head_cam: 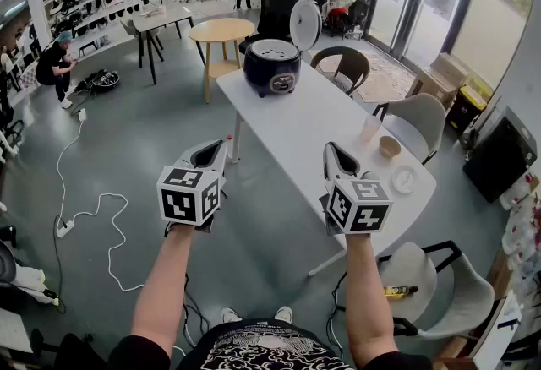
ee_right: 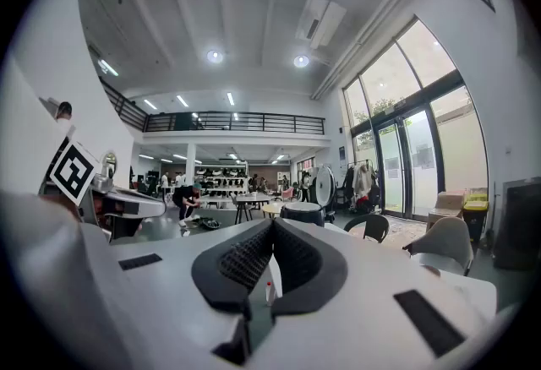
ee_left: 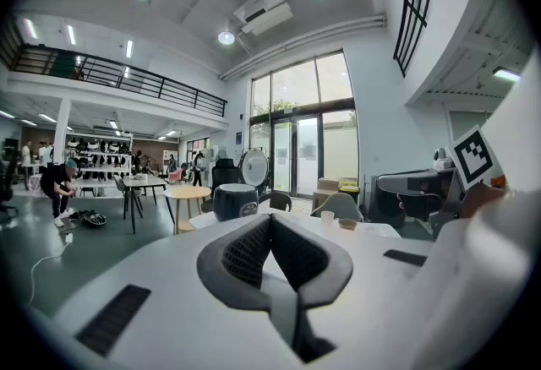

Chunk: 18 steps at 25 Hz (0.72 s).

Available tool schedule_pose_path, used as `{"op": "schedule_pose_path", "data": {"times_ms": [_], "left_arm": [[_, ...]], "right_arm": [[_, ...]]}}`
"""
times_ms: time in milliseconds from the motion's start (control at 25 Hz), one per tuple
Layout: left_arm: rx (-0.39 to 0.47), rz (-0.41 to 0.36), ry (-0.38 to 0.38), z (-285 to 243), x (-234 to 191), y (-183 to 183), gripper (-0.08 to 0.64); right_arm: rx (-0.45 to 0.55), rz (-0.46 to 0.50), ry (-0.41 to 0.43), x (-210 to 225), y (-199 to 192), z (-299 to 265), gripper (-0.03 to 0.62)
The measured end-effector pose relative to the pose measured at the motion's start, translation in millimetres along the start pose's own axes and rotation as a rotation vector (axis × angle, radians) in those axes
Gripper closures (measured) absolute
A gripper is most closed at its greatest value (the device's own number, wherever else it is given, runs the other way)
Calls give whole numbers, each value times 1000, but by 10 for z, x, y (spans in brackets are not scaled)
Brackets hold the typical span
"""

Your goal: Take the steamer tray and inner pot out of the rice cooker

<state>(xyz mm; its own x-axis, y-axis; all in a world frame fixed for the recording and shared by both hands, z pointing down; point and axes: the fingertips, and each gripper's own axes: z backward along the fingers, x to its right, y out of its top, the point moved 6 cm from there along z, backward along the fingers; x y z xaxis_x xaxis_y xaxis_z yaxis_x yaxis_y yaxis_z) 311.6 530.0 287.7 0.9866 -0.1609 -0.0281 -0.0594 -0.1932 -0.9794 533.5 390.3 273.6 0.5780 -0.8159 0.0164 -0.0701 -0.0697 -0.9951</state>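
The left gripper (head_cam: 211,157) and right gripper (head_cam: 336,160) — jaws pressed together — hold nothing. The cooker (head_cam: 272,66) stands well ahead of both, lid (head_cam: 304,24) up, on the table (head_cam: 296,127) — far end.

The rice cooker (head_cam: 272,68) is dark navy with a white lid (head_cam: 304,24), the table (head_cam: 304,136) white, the floor (head_cam: 127,149) grey.

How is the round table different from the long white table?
The round table has a tan wooden top; the long white table is white and rectangular. The round table is smaller and stands farther away than the long white table. The rice cooker, lid open, sits on the long white table, not the round table. Both stand on the grey floor.
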Motion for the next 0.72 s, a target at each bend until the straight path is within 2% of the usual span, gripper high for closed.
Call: {"op": "schedule_pose_path", "data": {"times_ms": [600,720], "left_arm": [[-3,4,-6,-10,46,-55,548],[-1,8,-8,-17,47,-48,541]], "right_arm": [[-12,4,9,-20,-26,15,580],[-12,5,13,-24,-12,20,557]]}}
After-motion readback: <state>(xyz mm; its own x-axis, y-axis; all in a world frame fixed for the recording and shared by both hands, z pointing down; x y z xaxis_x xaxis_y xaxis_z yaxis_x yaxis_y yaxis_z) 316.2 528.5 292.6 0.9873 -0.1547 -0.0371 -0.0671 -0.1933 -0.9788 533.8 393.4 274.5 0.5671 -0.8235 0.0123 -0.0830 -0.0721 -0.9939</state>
